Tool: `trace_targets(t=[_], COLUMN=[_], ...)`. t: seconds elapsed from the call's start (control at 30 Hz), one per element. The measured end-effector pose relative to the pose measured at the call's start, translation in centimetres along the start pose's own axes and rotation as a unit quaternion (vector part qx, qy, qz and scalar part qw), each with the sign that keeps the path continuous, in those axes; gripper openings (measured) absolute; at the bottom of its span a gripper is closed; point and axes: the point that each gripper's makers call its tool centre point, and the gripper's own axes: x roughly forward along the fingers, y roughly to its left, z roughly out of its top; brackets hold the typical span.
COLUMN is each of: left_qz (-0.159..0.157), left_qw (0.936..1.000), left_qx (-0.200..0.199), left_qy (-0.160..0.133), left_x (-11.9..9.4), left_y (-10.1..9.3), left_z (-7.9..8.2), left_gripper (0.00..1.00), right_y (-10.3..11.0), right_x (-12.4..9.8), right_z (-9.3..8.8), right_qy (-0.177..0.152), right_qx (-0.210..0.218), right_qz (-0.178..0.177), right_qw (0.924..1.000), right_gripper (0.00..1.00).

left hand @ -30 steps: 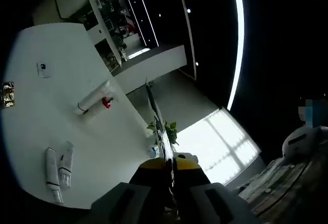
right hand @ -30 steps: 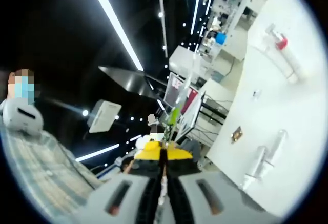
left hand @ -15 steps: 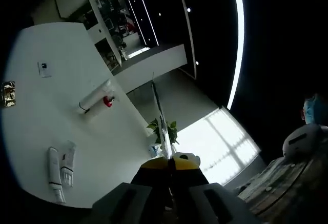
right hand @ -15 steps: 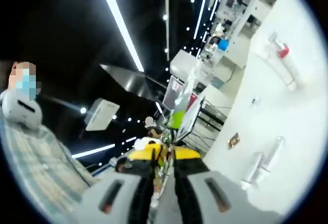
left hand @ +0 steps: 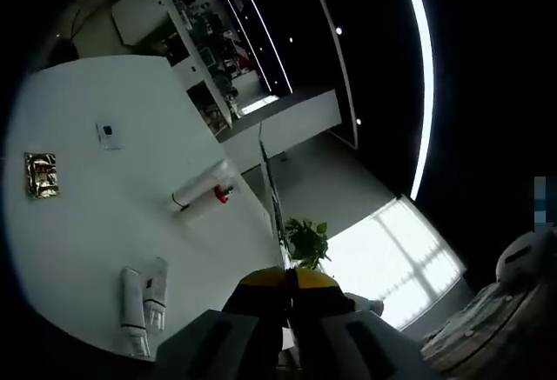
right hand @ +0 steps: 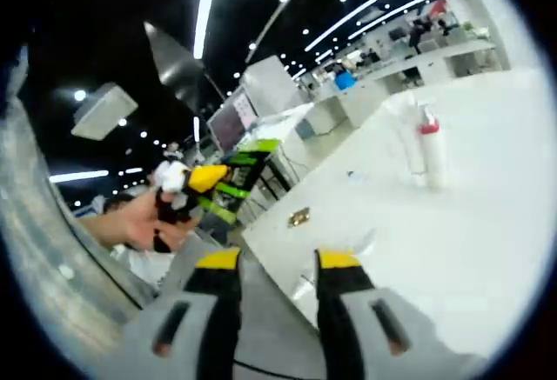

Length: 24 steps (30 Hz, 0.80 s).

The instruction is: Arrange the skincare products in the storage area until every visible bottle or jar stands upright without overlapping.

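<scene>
My right gripper (right hand: 280,263) has spread its jaws apart while my left gripper (left hand: 288,277) stays closed, the red-capped bottle (right hand: 426,147) ahead-right, two tubes (left hand: 142,298) lying flat far left.

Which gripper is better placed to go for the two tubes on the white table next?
Probably the right gripper: its jaws are open and face the white table. The left gripper is shut, with the two tubes off to its side.

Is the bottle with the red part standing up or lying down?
Standing up. In the right gripper view the bottle rises straight from the white table.
</scene>
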Motion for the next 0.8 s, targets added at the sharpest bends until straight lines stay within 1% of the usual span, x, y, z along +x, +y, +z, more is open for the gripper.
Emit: trace_targets(t=[0.07, 0.1, 0.13, 0.23, 0.27, 0.3, 0.37, 0.4, 0.47, 0.53, 0.63, 0.7, 0.73, 0.77, 0.8], left_qz=[0.005, 0.006, 0.007, 0.013, 0.015, 0.019, 0.023, 0.029, 0.036, 0.041, 0.052, 0.060, 0.060, 0.062, 0.064], left_qw=[1.0000, 1.0000, 1.0000, 0.9999, 0.9999, 0.9998, 0.9997, 0.9995, 0.9992, 0.9990, 0.9985, 0.9979, 0.9979, 0.9977, 0.9974], left_qx=[-0.001, -0.002, -0.002, -0.005, -0.006, -0.009, -0.012, -0.013, -0.014, -0.016, -0.016, -0.016, -0.016, -0.018, -0.021], left_qy=[-0.002, -0.002, -0.002, -0.004, -0.004, -0.004, -0.004, -0.002, -0.001, 0.000, 0.009, 0.017, 0.018, 0.021, 0.023], left_x=[0.2, 0.3, 0.4, 0.6, 0.8, 1.0, 1.2, 1.6, 2.2, 3.0, 4.1, 4.8, 5.0, 5.4, 5.7], left_y=[0.5, 0.6, 0.7, 1.4, 1.7, 2.1, 2.6, 3.4, 4.3, 4.8, 6.0, 6.8, 7.0, 7.5, 7.9], left_z=[0.2, 0.3, 0.4, 0.7, 0.9, 1.1, 1.4, 1.9, 2.7, 3.1, 3.7, 4.0, 4.1, 4.3, 4.5], left_gripper=[0.02, 0.02, 0.02, 0.02, 0.02, 0.02, 0.02, 0.02, 0.02, 0.02, 0.02, 0.02, 0.02, 0.02, 0.02], right_y=[-0.4, -0.4, -0.5, -0.3, -0.4, -0.8, -1.2, -2.0, -2.3, -2.7, -3.7, -4.2, -4.5, -4.9, -5.1], right_x=[0.0, 0.1, 0.2, 0.4, 0.5, 0.7, 0.8, 0.8, 0.7, 0.6, 0.2, 0.0, 0.0, -0.1, -0.1], right_z=[-0.4, -0.7, -1.6, -2.0, -2.0, -1.8, -1.9, -2.0, -2.1, -1.8, -1.3, -1.3, -1.6, -2.1, -2.1], right_qy=[-0.001, 0.004, 0.018, 0.025, 0.029, 0.025, 0.027, 0.031, 0.035, 0.027, 0.014, 0.009, 0.012, 0.025, 0.023], right_qx=[0.007, 0.000, -0.008, -0.002, -0.021, -0.036, -0.038, -0.069, -0.080, -0.086, -0.074, -0.061, -0.046, -0.029, -0.029], right_qz=[-0.010, -0.012, -0.014, -0.009, -0.016, -0.031, -0.046, -0.070, -0.085, -0.095, -0.117, -0.123, -0.127, -0.133, -0.135], right_qw=[0.9999, 0.9999, 0.9997, 0.9996, 0.9992, 0.9986, 0.9979, 0.9946, 0.9925, 0.9913, 0.9903, 0.9905, 0.9908, 0.9904, 0.9901], right_gripper=[0.33, 0.34, 0.35, 0.36, 0.36, 0.36, 0.36, 0.36, 0.36, 0.35, 0.34, 0.34, 0.34, 0.34, 0.34])
